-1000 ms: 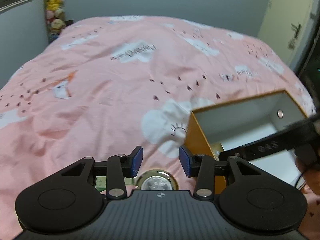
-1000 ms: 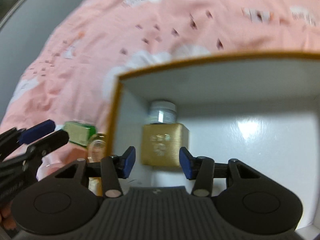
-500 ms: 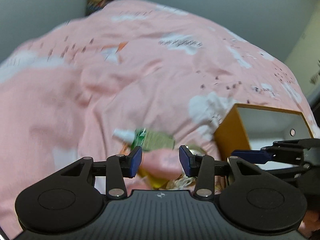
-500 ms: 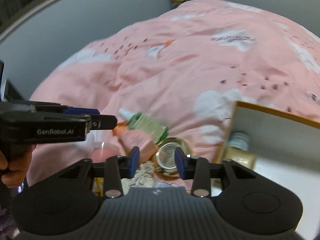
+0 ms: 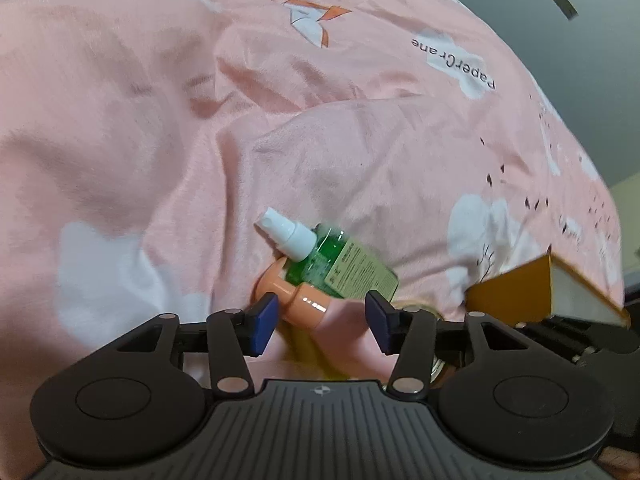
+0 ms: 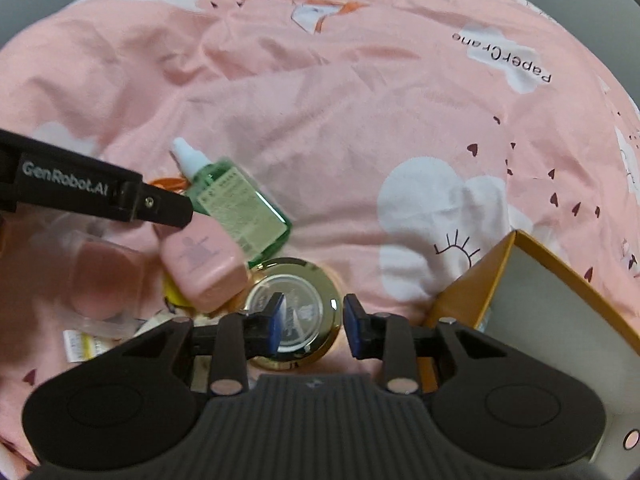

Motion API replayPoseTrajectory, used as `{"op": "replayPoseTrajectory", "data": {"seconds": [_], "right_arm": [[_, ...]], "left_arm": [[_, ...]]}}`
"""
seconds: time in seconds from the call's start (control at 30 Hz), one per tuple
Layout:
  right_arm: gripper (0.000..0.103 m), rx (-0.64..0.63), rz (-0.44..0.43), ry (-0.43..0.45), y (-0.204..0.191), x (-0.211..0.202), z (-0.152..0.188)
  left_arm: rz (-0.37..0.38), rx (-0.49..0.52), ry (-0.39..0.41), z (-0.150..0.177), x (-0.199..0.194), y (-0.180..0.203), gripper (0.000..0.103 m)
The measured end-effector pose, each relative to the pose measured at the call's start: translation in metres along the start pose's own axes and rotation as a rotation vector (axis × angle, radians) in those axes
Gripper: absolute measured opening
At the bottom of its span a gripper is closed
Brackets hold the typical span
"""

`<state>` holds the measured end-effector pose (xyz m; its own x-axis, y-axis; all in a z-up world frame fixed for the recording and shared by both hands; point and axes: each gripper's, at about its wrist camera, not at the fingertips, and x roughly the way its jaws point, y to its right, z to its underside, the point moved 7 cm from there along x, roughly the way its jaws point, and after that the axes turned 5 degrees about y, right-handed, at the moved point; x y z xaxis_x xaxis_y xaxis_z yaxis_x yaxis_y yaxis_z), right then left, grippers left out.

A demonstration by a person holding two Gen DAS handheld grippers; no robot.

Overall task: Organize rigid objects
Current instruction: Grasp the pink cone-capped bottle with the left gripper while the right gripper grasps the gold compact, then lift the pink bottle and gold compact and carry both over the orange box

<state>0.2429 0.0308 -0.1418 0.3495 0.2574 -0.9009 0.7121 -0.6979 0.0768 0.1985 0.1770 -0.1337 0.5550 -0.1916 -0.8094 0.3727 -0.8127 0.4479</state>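
Left wrist: left gripper (image 5: 319, 324) fingers spread, pink bottle (image 5: 320, 312) between them, not pinched; green spray bottle (image 5: 340, 264) lying across it on duvet (image 5: 160, 120); box (image 5: 540, 292) at right.

Right wrist: right gripper (image 6: 314, 326) fingers spread over round tin (image 6: 298, 316); pink bottle (image 6: 204, 260) left, box (image 6: 540, 300) right.

Green spray bottle (image 6: 236, 204), white nozzle, paper label up, lies on its side on the pink bed, overlapping a pink bottle (image 6: 204, 264) with peach cap (image 5: 280, 288). Round gold-rimmed tin (image 6: 294, 312) sits just beside both, flat. Orange box (image 6: 560, 312), white inside, stands open to the right; contents mostly hidden, possibly a jar.
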Motion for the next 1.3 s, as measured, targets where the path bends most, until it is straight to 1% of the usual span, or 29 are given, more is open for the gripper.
{"op": "replayPoseTrajectory", "data": {"seconds": [0.1,0.13,0.2,0.27,0.3,0.37,0.4,0.43,0.5,0.53,0.63,0.7,0.77,0.9,1.0,1.1,1.17,1.23,1.3], "right_arm": [[0.037,-0.013,-0.009,-0.027,0.001,0.010,-0.004],[0.038,-0.013,-0.016,-0.033,0.001,0.013,-0.005],[0.039,-0.011,-0.031,-0.048,0.000,0.019,-0.005],[0.044,-0.005,-0.034,-0.059,0.000,0.025,-0.006],[0.046,-0.002,-0.041,-0.057,0.000,0.026,-0.006],[0.048,0.009,-0.053,-0.065,0.000,0.028,-0.006],[0.051,0.016,-0.059,-0.069,0.000,0.029,-0.006],[0.052,0.022,-0.068,-0.072,0.000,0.029,-0.007],[0.055,0.031,-0.058,-0.095,0.001,0.030,-0.006],[0.057,0.033,-0.061,-0.098,0.001,0.030,-0.007],[0.057,0.037,-0.065,-0.115,0.000,0.033,-0.008],[0.057,0.045,-0.074,-0.134,0.001,0.035,-0.010],[0.057,0.037,-0.085,-0.159,0.003,0.037,-0.012],[0.058,-0.009,-0.106,-0.218,0.006,0.041,-0.016],[0.063,-0.014,-0.159,-0.287,0.007,0.051,-0.017],[0.069,0.038,-0.232,-0.358,0.008,0.066,-0.014],[0.070,0.070,-0.249,-0.373,0.010,0.073,-0.013],[0.073,0.117,-0.287,-0.381,0.010,0.077,-0.011],[0.071,0.153,-0.296,-0.389,0.009,0.080,-0.006]], "left_arm": [[0.024,-0.049,-0.028,0.000,0.009,-0.002,0.072],[0.032,-0.064,-0.038,0.000,0.012,-0.002,0.074],[0.056,-0.103,-0.058,0.000,0.019,-0.003,0.075],[0.062,-0.130,-0.083,0.002,0.028,-0.004,0.074],[0.057,-0.130,-0.081,0.002,0.030,-0.003,0.071],[0.048,-0.119,-0.063,0.002,0.031,-0.001,0.066],[0.033,-0.112,-0.048,0.001,0.029,-0.001,0.055],[0.017,-0.098,-0.030,0.000,0.026,-0.001,0.044],[0.026,-0.084,0.009,-0.004,0.018,-0.001,0.035],[0.039,-0.075,0.019,-0.005,0.014,0.000,0.033],[0.075,0.007,0.074,-0.009,-0.003,0.012,0.030],[0.093,0.087,0.119,-0.010,-0.016,0.024,0.029],[0.109,0.134,0.160,-0.014,-0.029,0.031,0.028],[0.079,0.227,0.249,-0.024,-0.052,0.035,0.028],[0.046,0.271,0.255,-0.024,-0.057,0.036,0.028],[0.028,0.280,0.236,-0.019,-0.053,0.031,0.028],[0.016,0.280,0.216,-0.014,-0.047,0.027,0.028],[0.008,0.281,0.206,-0.009,-0.042,0.023,0.028],[-0.002,0.287,0.211,-0.006,-0.041,0.020,0.028]]}}
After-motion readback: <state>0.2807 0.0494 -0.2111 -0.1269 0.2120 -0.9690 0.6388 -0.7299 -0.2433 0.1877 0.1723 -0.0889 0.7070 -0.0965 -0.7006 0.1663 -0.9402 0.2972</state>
